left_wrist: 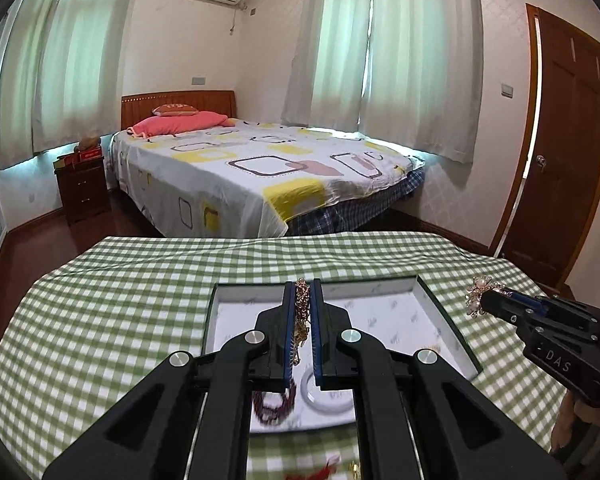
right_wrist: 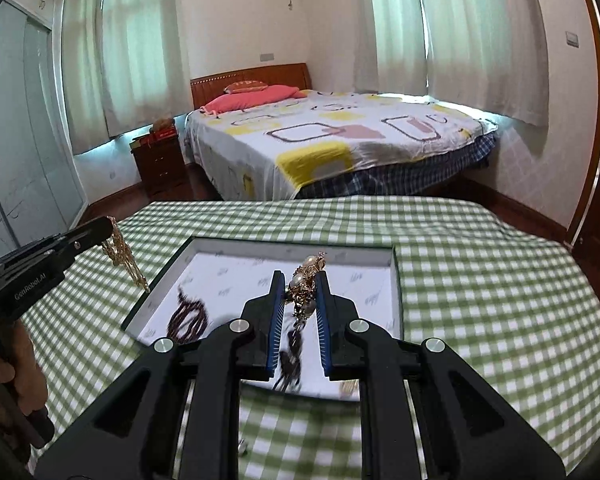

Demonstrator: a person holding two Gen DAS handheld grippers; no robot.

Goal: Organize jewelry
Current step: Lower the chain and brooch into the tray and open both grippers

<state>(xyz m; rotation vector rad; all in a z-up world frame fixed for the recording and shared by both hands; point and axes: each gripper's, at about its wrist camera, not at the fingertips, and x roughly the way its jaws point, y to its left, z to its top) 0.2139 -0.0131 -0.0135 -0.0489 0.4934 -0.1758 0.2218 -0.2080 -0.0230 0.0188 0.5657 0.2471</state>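
Note:
My left gripper (left_wrist: 302, 286) is shut on a gold chain necklace (left_wrist: 301, 312) that hangs between its blue pads above the shallow white-lined box (left_wrist: 380, 312). From the right wrist view the same chain (right_wrist: 124, 258) dangles from the left gripper (right_wrist: 110, 226) over the box's left edge. My right gripper (right_wrist: 300, 276) is shut on a gold brooch with pearls (right_wrist: 306, 280), held above the box (right_wrist: 260, 256); the brooch (left_wrist: 478, 294) also sticks out of the right gripper (left_wrist: 488, 294) at the right. Inside the box lie a dark red bead bracelet (right_wrist: 188, 316) and a white bangle (left_wrist: 320, 394).
The box sits on a table with a green checked cloth (left_wrist: 120, 280). Beyond the table stand a bed (left_wrist: 260, 168), a dark nightstand (left_wrist: 82, 188) and a wooden door (left_wrist: 560, 140). A hand (right_wrist: 16, 364) grips the left gripper's handle. Small red and gold items (left_wrist: 328, 468) lie near the front edge.

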